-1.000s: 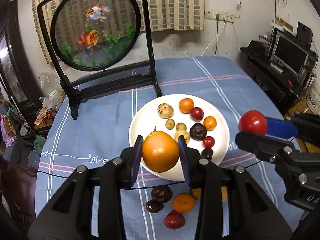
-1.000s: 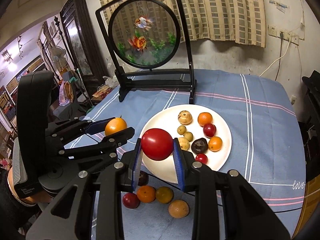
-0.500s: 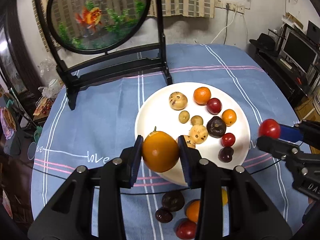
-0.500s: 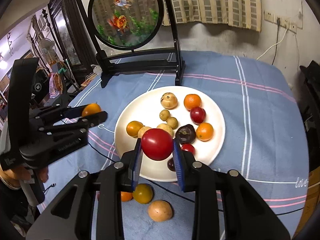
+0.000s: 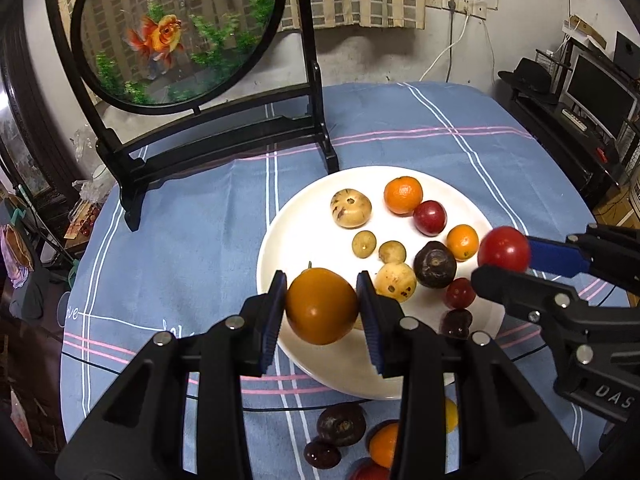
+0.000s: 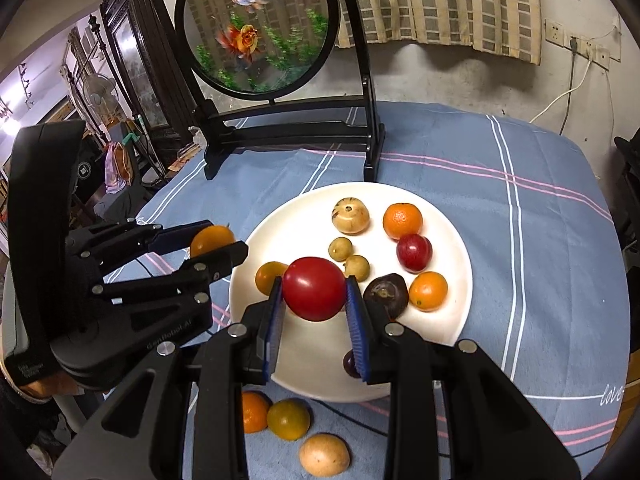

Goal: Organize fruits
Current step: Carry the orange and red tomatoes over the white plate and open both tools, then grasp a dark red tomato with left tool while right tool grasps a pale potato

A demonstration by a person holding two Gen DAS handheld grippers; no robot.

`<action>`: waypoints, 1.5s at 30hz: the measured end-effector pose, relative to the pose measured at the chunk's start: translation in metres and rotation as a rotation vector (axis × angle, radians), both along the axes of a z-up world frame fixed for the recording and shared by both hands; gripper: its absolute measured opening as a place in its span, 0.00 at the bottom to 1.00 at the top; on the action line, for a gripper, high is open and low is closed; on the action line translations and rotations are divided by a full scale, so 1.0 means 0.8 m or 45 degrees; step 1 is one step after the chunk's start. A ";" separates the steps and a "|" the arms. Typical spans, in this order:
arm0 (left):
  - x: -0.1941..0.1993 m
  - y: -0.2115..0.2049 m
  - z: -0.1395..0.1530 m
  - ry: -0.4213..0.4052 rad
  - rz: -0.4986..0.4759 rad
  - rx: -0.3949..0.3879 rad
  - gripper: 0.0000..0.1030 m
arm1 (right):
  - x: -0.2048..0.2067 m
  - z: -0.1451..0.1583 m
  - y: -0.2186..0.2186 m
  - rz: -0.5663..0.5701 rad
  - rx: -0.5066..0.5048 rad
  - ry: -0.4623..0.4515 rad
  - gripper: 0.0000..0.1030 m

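Left wrist view: the left gripper (image 5: pixel 322 308) is clamped on a smooth, round orange fruit (image 5: pixel 321 305), blue ribbed pads pressed to both its sides, above the near rim of the white plate (image 5: pixel 280 240). The right gripper (image 6: pixel 314 306) is closed narrowly on a glossy red tomato (image 6: pixel 314 288), held over the plate's near half. The plate is round and glazed and carries small oranges, tan speckled fruits and dark purple ones. It rests on a blue striped cloth (image 5: pixel 192 248).
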State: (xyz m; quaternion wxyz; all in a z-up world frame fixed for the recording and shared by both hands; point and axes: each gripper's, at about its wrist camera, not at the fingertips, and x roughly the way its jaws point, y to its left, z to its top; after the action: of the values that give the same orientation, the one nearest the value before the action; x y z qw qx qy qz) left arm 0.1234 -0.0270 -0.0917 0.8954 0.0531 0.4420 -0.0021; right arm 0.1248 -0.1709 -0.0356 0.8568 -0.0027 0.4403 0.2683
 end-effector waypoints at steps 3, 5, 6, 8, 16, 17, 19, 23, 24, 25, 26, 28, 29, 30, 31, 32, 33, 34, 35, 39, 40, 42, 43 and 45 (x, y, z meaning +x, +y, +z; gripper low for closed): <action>0.005 -0.001 -0.005 0.003 -0.002 0.006 0.36 | 0.008 -0.005 0.002 -0.001 -0.006 0.010 0.29; 0.010 -0.002 -0.007 0.005 -0.002 0.013 0.36 | 0.013 -0.007 0.005 0.001 -0.009 0.014 0.29; 0.012 -0.002 -0.008 0.005 -0.003 0.013 0.36 | 0.015 -0.008 0.007 0.003 -0.011 0.014 0.29; 0.018 -0.002 -0.009 0.000 -0.007 0.024 0.36 | 0.021 -0.009 0.009 0.007 -0.013 0.014 0.29; 0.034 -0.001 -0.019 0.015 -0.017 0.036 0.45 | 0.046 -0.029 0.017 -0.008 -0.073 0.071 0.31; 0.035 0.000 -0.020 0.019 -0.010 0.030 0.53 | 0.049 -0.032 0.017 -0.010 -0.086 0.079 0.31; 0.034 0.007 -0.020 0.024 0.010 0.016 0.55 | 0.053 -0.033 0.014 -0.026 -0.092 0.085 0.33; 0.027 0.020 -0.014 0.018 0.039 -0.013 0.57 | 0.051 -0.014 -0.008 -0.070 -0.024 0.060 0.33; 0.024 0.024 -0.011 0.009 0.047 -0.015 0.59 | 0.049 -0.008 -0.014 -0.076 -0.007 0.057 0.33; 0.019 0.028 -0.006 -0.003 0.060 -0.019 0.60 | 0.046 -0.002 -0.019 -0.086 0.001 0.048 0.33; 0.014 0.033 -0.002 -0.017 0.070 -0.026 0.63 | 0.041 0.008 -0.027 -0.094 0.007 0.025 0.33; 0.000 0.044 0.008 -0.038 0.095 -0.036 0.69 | 0.031 0.019 -0.037 -0.095 0.007 0.007 0.33; -0.008 0.050 0.012 -0.049 0.105 -0.039 0.73 | 0.021 0.025 -0.044 -0.095 0.010 -0.002 0.34; -0.015 0.054 0.015 -0.056 0.105 -0.041 0.75 | 0.013 0.028 -0.049 -0.095 0.012 -0.001 0.51; -0.026 0.059 0.017 -0.059 0.108 -0.038 0.75 | 0.002 0.028 -0.055 -0.096 0.011 0.001 0.69; -0.038 0.064 0.016 -0.057 0.116 -0.034 0.75 | -0.014 0.028 -0.062 -0.104 0.011 -0.013 0.70; -0.047 0.069 0.015 -0.051 0.121 -0.037 0.76 | -0.028 0.026 -0.066 -0.095 0.004 -0.023 0.70; -0.056 0.073 0.012 -0.036 0.129 -0.040 0.76 | -0.041 0.021 -0.069 -0.079 -0.011 -0.023 0.70; -0.065 0.077 0.008 -0.020 0.137 -0.047 0.76 | -0.058 0.010 -0.071 -0.071 -0.048 -0.019 0.70; -0.100 0.088 -0.009 0.036 0.162 -0.077 0.76 | -0.111 -0.042 -0.075 -0.041 -0.142 0.093 0.70; -0.108 0.088 -0.015 0.054 0.162 -0.081 0.76 | -0.123 -0.056 -0.075 -0.042 -0.165 0.114 0.70; -0.126 0.086 -0.026 0.089 0.155 -0.089 0.76 | -0.142 -0.077 -0.075 -0.044 -0.191 0.147 0.70; -0.136 0.084 -0.034 0.113 0.149 -0.094 0.77 | -0.149 -0.086 -0.076 -0.049 -0.193 0.169 0.70; -0.152 0.076 -0.049 0.159 0.131 -0.106 0.77 | -0.164 -0.102 -0.072 -0.036 -0.199 0.200 0.69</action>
State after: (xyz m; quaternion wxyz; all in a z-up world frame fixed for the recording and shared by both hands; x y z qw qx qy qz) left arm 0.0020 0.0339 -0.1312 0.8665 -0.0073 0.4986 0.0221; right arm -0.0064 -0.2284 -0.1168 0.8206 -0.0423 0.5257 0.2202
